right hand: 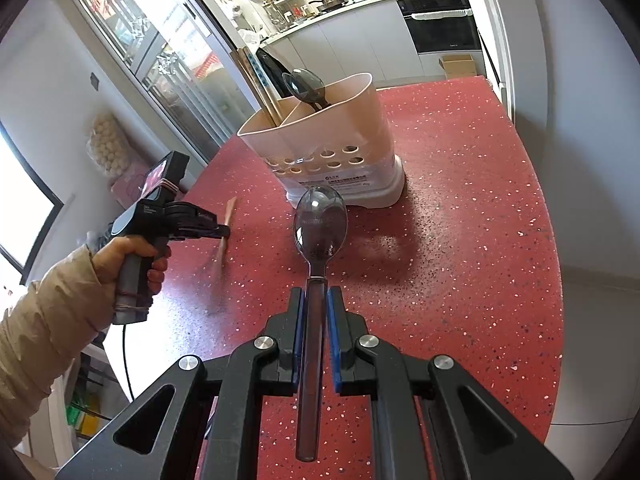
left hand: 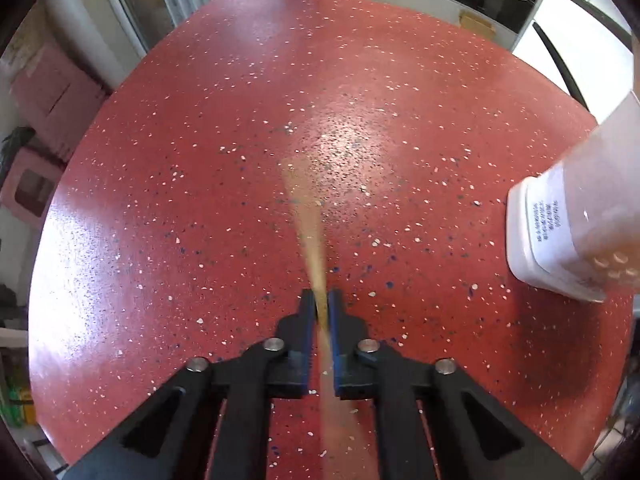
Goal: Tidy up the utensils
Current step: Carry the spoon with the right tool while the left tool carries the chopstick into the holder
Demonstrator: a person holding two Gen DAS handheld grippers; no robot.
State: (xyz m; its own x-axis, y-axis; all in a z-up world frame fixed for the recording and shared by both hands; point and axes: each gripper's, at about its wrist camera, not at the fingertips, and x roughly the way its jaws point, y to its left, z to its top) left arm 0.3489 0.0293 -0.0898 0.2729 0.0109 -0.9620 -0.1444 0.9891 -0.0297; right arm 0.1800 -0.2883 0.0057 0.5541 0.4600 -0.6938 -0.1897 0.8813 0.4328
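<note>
While the right gripper [right hand: 317, 300] pinches a smoky clear spoon [right hand: 318, 224] by its handle, the left gripper [left hand: 322, 304] is clamped on a blurry wooden stick [left hand: 308, 220] (chopstick maybe) over the red table [right hand: 480, 200], near the utensil holder [right hand: 340, 140].

table [right hand: 460, 240]: glossy red speckled stone-like top | spoon [right hand: 319, 220]: smooth translucent smoky plastic | utensil holder [right hand: 340, 140]: matt white plastic | chopsticks [left hand: 310, 232]: wood-coloured, blurred
</note>
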